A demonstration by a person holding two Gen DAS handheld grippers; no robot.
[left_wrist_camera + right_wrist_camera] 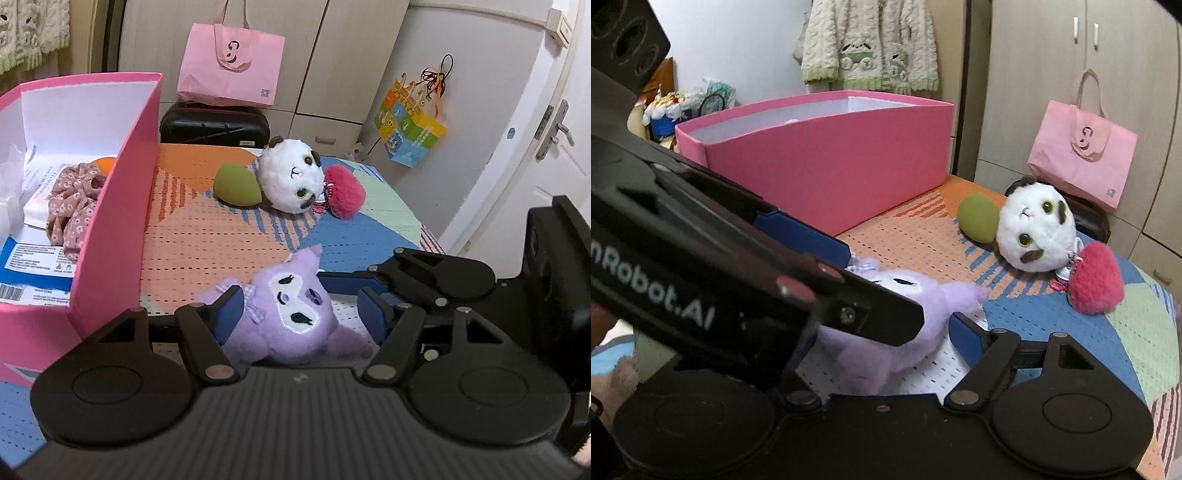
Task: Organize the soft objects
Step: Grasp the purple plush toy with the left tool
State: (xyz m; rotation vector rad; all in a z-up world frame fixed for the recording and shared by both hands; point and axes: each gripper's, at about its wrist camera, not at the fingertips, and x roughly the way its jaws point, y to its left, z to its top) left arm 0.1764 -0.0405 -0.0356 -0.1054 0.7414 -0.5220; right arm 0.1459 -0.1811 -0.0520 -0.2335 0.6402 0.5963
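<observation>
Right wrist view: left gripper's body crosses from 9 o'clock, hiding most of the purple plush [905,325], its face and lower half; whether any pad presses it cannot be told. Pink box [827,177] contents hidden behind its near wall. Left wrist view: box [122,192] cut off at 9 o'clock; label print inside too small to read.

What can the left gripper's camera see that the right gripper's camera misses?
Only the left view looks into the pink box: a floral scrunchie and papers lie inside. It also shows a door handle and a colourful hanging bag.

Only the right view shows a cream knitted garment hanging behind the box.

Both show the purple plush, panda plush, green sponge, pink pompom and pink tote bag.
</observation>
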